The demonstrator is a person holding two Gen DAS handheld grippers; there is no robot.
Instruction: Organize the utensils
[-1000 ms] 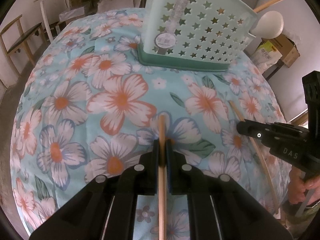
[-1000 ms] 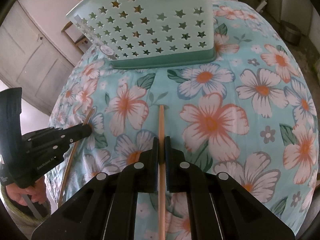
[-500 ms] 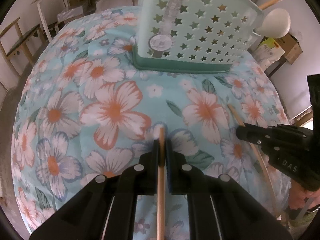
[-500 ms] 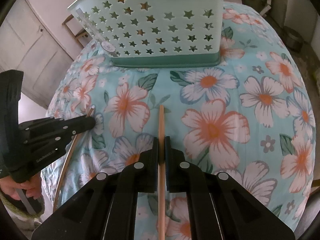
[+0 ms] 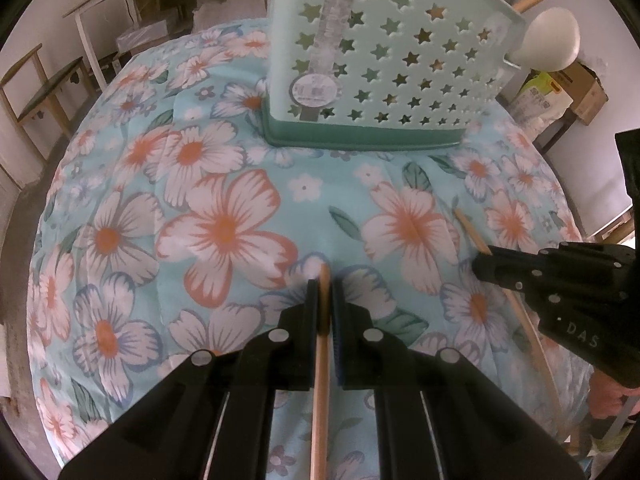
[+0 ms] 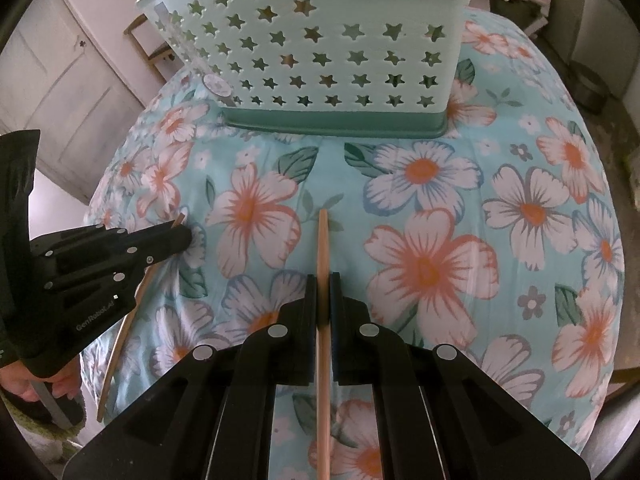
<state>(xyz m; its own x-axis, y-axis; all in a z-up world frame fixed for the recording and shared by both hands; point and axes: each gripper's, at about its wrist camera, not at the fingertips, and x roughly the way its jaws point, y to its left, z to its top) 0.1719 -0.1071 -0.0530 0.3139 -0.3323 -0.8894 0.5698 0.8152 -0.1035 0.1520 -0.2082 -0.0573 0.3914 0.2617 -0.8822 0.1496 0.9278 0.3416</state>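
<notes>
While the sorting is part done, these entries run from largest to smallest.

Table (image 5: pixel 120 240): covered by a floral cloth; carries the caddy at its far side.

Utensil caddy (image 5: pixel 400 60): pale green, star-punched walls, darker green base. Contents: a white spoon (image 5: pixel 552 40) and some wooden handles stand up above the rim, so some utensils look already stowed. Compartments cannot be told apart from these views.

Left gripper (image 5: pixel 325 300): fingers clenched on a wooden chopstick (image 5: pixel 322 380), whose tip juts just past the fingertips, over the cloth, well short of the caddy.

Right gripper (image 6: pixel 323 296): fingers likewise clamped on a second wooden chopstick (image 6: pixel 322 248), pointing toward the caddy, apart from it.

Progress, as a judgement: both chopsticks are lifted and held but not yet delivered. Left to do: carry each up over the rim and drop it in among the other handles. No other loose utensil shows on the cloth in either view.
</notes>
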